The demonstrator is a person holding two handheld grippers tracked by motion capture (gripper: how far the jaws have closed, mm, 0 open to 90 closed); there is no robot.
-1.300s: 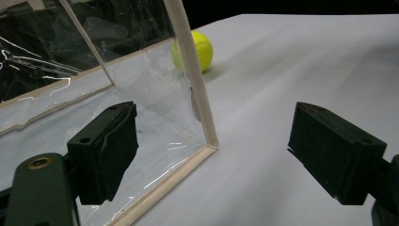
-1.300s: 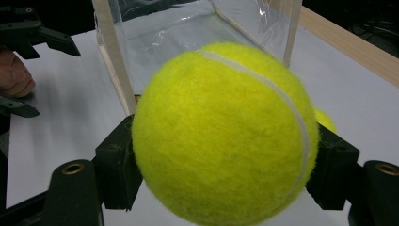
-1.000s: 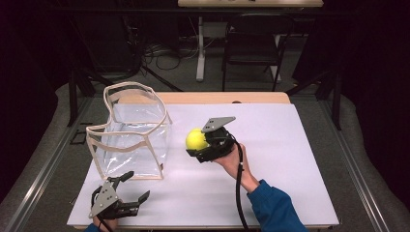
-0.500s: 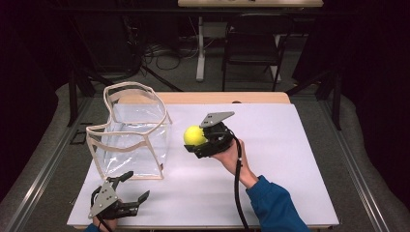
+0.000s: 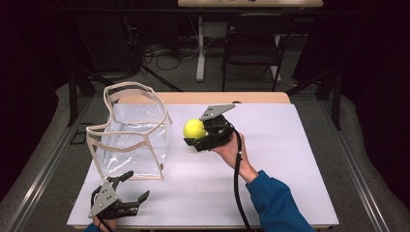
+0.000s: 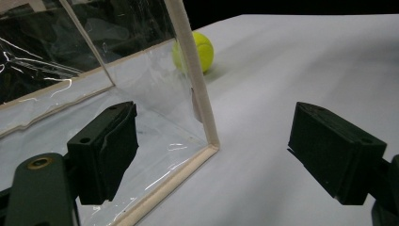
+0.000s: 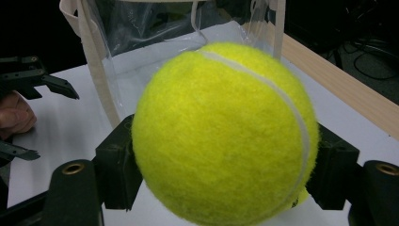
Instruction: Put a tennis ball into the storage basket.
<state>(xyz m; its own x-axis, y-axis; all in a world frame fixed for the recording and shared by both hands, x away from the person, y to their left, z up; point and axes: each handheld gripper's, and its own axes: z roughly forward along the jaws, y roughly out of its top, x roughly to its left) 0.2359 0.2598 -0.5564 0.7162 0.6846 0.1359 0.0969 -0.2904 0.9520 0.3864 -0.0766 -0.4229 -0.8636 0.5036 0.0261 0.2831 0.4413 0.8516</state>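
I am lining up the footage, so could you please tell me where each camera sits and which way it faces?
High view: above the person's side, looking forward and down on the table; forearms, left gripper, right gripper.
Left gripper view: rides the open left gripper, facing the clear bag.
Right gripper view: rides the right gripper, facing the gripped tennis ball; the other hand at left.
All share ball and bag.

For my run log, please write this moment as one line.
right gripper: shut on round yellow felt tennis ball | position: beside clear plastic bag with beige trim, above white table | left gripper: open, empty
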